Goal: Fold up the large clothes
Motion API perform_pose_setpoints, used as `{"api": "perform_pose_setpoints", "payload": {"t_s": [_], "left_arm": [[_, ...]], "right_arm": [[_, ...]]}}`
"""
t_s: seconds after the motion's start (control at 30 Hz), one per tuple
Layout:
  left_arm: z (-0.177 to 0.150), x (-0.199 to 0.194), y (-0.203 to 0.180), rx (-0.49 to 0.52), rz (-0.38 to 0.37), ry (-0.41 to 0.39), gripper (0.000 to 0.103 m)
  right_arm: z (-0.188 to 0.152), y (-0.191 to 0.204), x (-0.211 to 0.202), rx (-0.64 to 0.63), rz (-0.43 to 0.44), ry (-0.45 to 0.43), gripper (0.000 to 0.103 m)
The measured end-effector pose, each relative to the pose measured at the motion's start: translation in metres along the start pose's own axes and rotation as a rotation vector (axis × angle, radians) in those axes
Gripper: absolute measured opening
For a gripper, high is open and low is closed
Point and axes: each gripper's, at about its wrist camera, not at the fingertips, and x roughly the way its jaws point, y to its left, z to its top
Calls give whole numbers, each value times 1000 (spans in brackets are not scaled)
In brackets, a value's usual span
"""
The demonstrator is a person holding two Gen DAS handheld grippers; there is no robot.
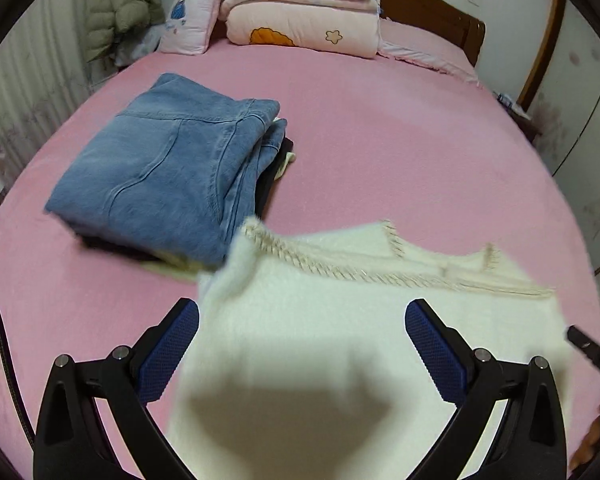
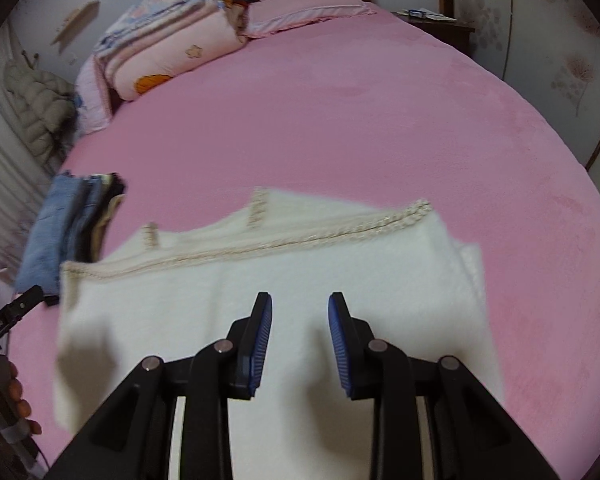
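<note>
Folded jeans (image 1: pixel 160 168) sat left on pink bed (image 1: pixel 380 140). White garment (image 1: pixel 320 320) lay folded near front edge. Left gripper (image 1: pixel 302 336) was wide open above it, empty; right gripper (image 2: pixel 300 334) partly open, empty.

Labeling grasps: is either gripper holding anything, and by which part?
Nothing looks held. The left gripper is wide open, the right gripper has a clear gap between its pads; the white garment lies under both, unclamped.

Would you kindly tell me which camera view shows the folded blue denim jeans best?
The left wrist view: the folded blue denim jeans lie large and sharp there. The right wrist view shows only a blurred edge-on sliver at its left.
</note>
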Motion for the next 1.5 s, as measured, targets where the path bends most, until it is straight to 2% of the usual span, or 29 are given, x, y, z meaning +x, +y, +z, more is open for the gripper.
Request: {"api": "perform_pose_setpoints", "payload": {"t_s": [0.07, 0.13, 0.23, 0.33, 0.5, 0.63, 0.73, 0.83, 1.03, 1.33, 1.37, 1.4, 1.43, 1.47, 1.5], "left_arm": [[-11, -26, 1, -25, -47, 44, 103], [-23, -46, 5, -55, -73, 50, 103], [-49, -75, 17, -136, -132, 61, 103], [-84, -86, 35, -245, -172, 97, 103], [-148, -63, 58, -381, -241, 198, 101], [-189, -35, 75, -460, -271, 179, 96], [-211, -6, 86, -549, -363, 165, 88], [-217, 16, 90, -576, -409, 118, 88], [-198, 44, 87, -528, -470, -21, 88], [-159, 77, 90, -554, -530, -110, 87], [-155, 77, 90, -559, -526, -115, 77], [-154, 74, 89, -557, -513, -118, 59], [-151, 71, 88, -547, -483, -116, 48], [-150, 66, 89, -535, -448, -107, 25], [-147, 63, 89, -516, -432, -94, 24]], "right_arm": [[-7, 13, -20, 5, 53, -5, 28], [-11, 25, -35, -8, 90, -11, 28], [-25, 50, -58, -83, 96, -40, 28], [-42, 67, -72, -138, 112, -55, 28], [-70, 85, -73, -201, 133, -56, 28], [-89, 88, -56, -198, 128, -26, 28], [-103, 86, -40, -187, 126, 13, 27], [-115, 87, -29, -203, 114, 31, 27], [-131, 85, -17, -225, 87, 26, 27], [-130, 95, -2, -248, 71, -37, 26], [-130, 97, 0, -252, 71, -43, 25], [-129, 100, 1, -257, 71, -48, 23], [-129, 102, 2, -261, 70, -52, 22], [-128, 105, 4, -266, 70, -57, 19], [-127, 109, 5, -273, 71, -60, 18]]}}
